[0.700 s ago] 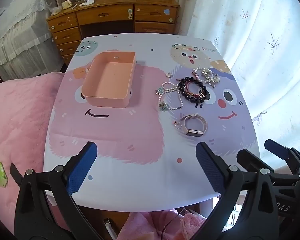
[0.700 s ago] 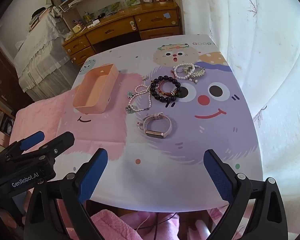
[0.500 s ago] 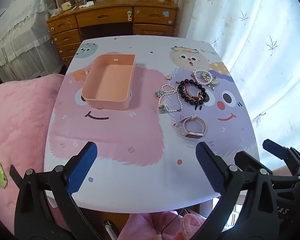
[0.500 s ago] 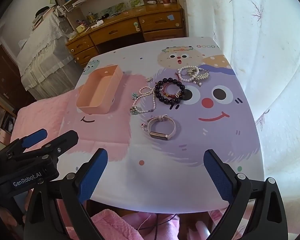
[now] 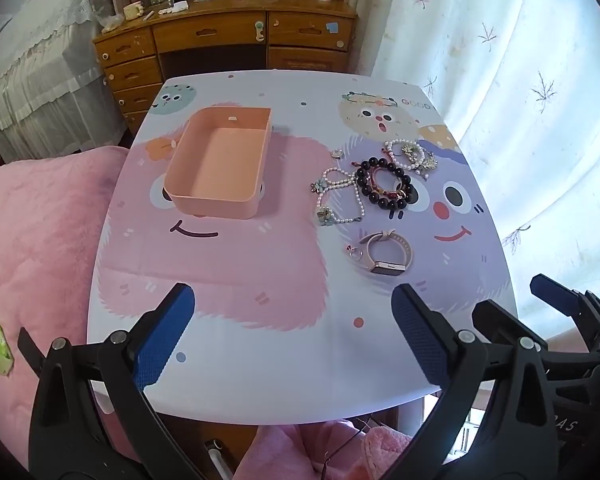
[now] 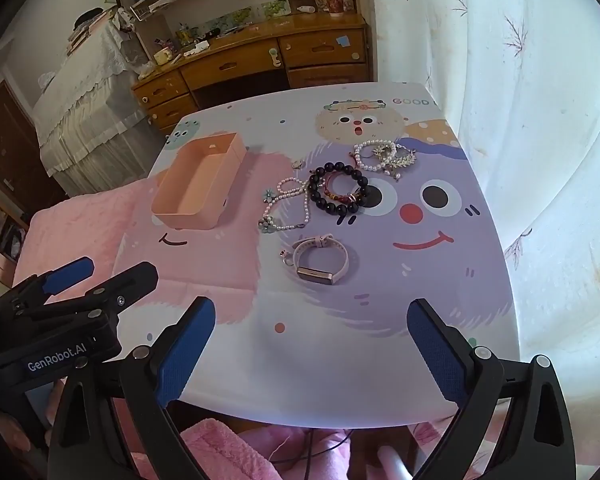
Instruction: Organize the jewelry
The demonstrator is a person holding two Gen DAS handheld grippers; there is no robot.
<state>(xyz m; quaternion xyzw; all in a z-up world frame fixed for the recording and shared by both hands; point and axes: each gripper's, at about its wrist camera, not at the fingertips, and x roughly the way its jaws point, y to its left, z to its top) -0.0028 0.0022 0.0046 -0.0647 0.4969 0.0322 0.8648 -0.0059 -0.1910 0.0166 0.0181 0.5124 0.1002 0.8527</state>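
Note:
An empty peach tray (image 5: 220,164) (image 6: 198,184) sits left of centre on the cartoon-print table (image 5: 260,352). To its right lies the jewelry: a pearl necklace (image 5: 338,194) (image 6: 286,204), a dark bead bracelet (image 5: 384,188) (image 6: 338,192), a pearl bracelet with a brooch (image 5: 410,154) (image 6: 384,156), a small ring (image 5: 337,154) and a beige watch band (image 5: 386,256) (image 6: 320,260). My left gripper (image 5: 292,340) is open and empty above the near table edge. My right gripper (image 6: 310,344) is open and empty, near the watch band.
A pink blanket (image 5: 32,240) lies left of the table. A wooden desk with drawers (image 5: 228,44) stands behind it. White curtains (image 5: 520,100) hang at the right. The left gripper's body (image 6: 60,320) shows at the lower left of the right wrist view.
Both grippers have drawn back and risen a little, so the table looks smaller and farther. Nothing on the table has moved.

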